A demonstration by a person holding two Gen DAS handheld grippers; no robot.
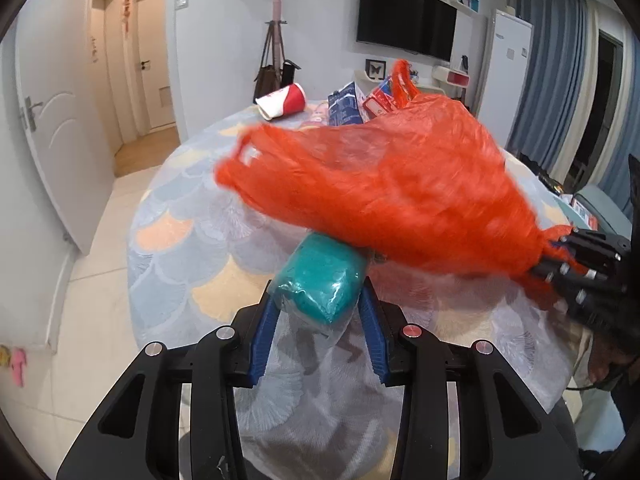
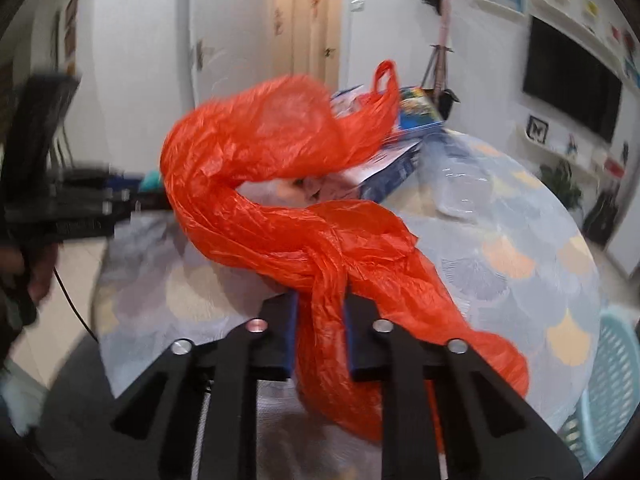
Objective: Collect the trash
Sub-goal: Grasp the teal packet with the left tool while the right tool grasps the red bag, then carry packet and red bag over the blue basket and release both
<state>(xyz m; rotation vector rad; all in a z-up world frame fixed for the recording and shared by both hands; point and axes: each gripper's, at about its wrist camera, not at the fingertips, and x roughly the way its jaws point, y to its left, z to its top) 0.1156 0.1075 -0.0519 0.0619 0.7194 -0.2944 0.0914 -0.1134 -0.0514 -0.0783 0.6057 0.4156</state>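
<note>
My left gripper (image 1: 320,300) is shut on a teal plastic-wrapped pack (image 1: 320,280) and holds it above the round table (image 1: 192,216), just under the orange plastic bag (image 1: 384,184). My right gripper (image 2: 320,316) is shut on a twisted part of the orange bag (image 2: 280,200) and holds it in the air; it shows at the right edge of the left wrist view (image 1: 576,264). The left gripper shows at the left of the right wrist view (image 2: 132,200). The bag's mouth and handles hang open toward the far side.
A tipped red and white paper cup (image 1: 284,102) and blue and red cartons (image 1: 344,106) lie at the table's far edge. A blue box (image 2: 404,148) sits behind the bag. A light blue plastic chair (image 2: 608,380) stands at the right of the table.
</note>
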